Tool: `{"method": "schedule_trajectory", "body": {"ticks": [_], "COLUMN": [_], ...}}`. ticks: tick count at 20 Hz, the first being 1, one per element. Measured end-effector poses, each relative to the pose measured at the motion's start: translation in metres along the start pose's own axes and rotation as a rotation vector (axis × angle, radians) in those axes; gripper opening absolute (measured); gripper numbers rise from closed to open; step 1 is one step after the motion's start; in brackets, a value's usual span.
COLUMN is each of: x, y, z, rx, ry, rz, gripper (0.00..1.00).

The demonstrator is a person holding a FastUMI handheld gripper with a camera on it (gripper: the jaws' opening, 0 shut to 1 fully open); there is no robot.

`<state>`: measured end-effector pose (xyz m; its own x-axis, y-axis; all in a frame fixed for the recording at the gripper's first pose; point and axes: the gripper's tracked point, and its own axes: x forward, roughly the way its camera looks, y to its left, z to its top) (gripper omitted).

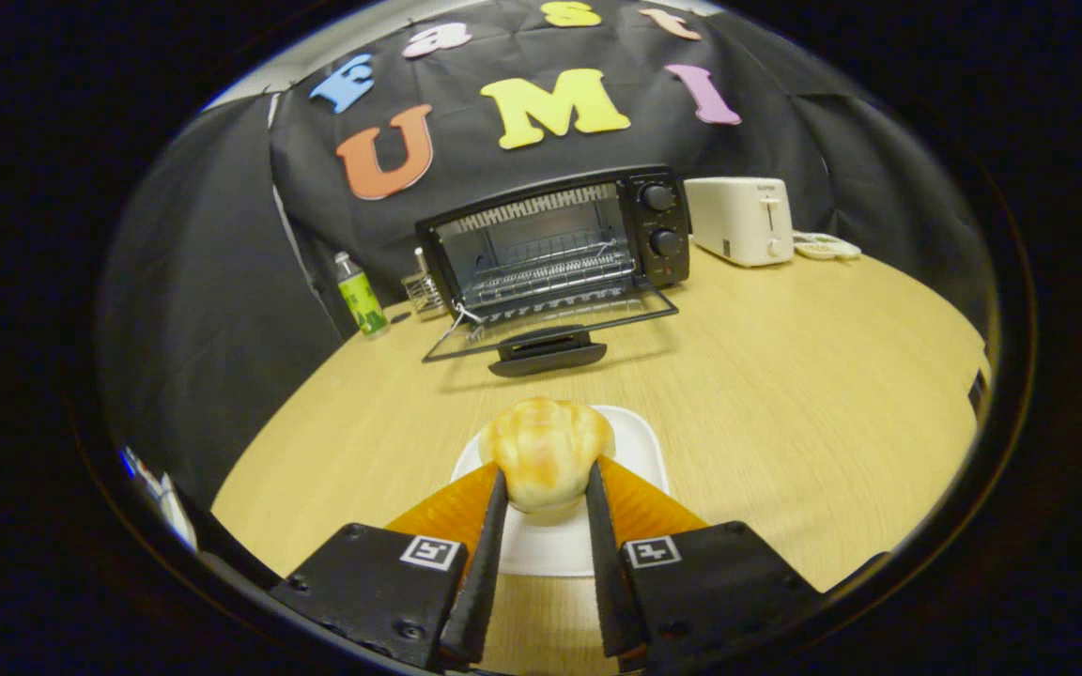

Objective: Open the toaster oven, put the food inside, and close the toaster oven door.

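A golden bread roll [546,449] sits between my two fingers, and my gripper [546,488] is shut on it, both pads pressing its sides. The roll is held just above a white square plate [640,446] on the wooden table. Beyond the plate stands the black toaster oven [560,239], its glass door [550,329] folded down flat toward me, the door handle [548,352] at its near edge. The wire rack [550,268] inside is bare. Two knobs [661,221] sit on the oven's right panel.
A white toaster [741,221] stands right of the oven, with a small pale object [827,247] behind it. A green-labelled bottle [360,296] and a small wire holder [422,289] stand left of the oven. Bare wooden table [785,376] lies between plate and oven.
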<state>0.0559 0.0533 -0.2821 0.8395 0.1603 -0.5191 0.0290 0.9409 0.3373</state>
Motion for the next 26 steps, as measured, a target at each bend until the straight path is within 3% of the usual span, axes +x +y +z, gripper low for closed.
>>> {"method": "schedule_trajectory", "body": {"ticks": [4,14,22,26], "x": [0.006,0.080,0.161,0.205], "y": [-0.004,0.034,0.048,0.037], "z": [0.035,0.106,0.151,0.172], "rx": [0.099,0.235,0.256,0.216], "ry": [-0.032,0.019,-0.003,-0.036], "rz": [0.010,0.099,0.054,-0.015], "gripper": [0.48,0.48,0.48,0.48]}}
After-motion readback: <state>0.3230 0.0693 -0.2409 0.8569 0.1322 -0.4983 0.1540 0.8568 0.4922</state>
